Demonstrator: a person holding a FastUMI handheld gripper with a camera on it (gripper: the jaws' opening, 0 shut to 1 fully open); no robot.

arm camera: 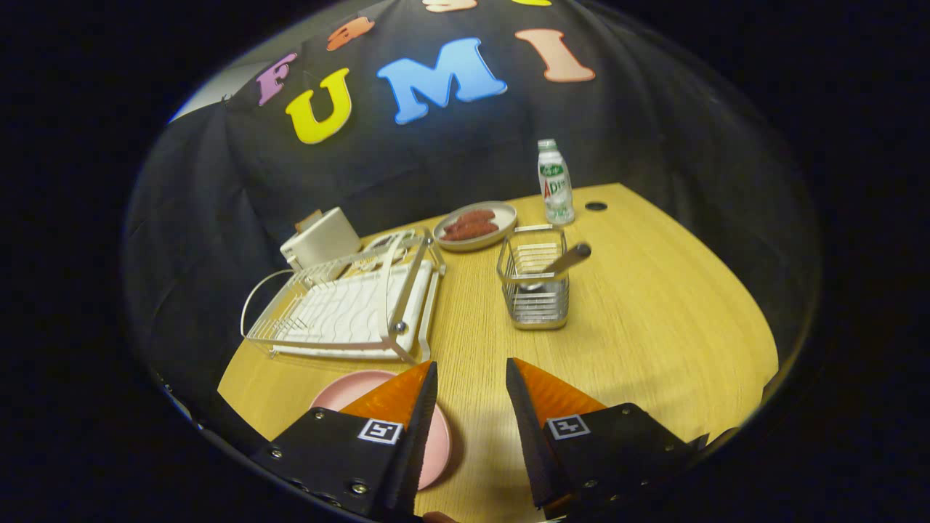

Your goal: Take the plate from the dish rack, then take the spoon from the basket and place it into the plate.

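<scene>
Your gripper (471,374) hangs with fingers spread, holding nothing, above the wooden table (654,327). The pink plate (349,388) lies partly hidden under one finger, just short of the white dish rack (349,312). Bare tabletop separates the rack from the wire basket (534,287), where the spoon (563,263) leans, bowl hidden.

One rack (341,312), one basket (536,287), one spoon (563,263), one bottle (556,181), one toaster (320,238), two plates: pink (345,391), sausage plate (476,225). One gripper (471,381), fingers apart, holding nothing.
</scene>
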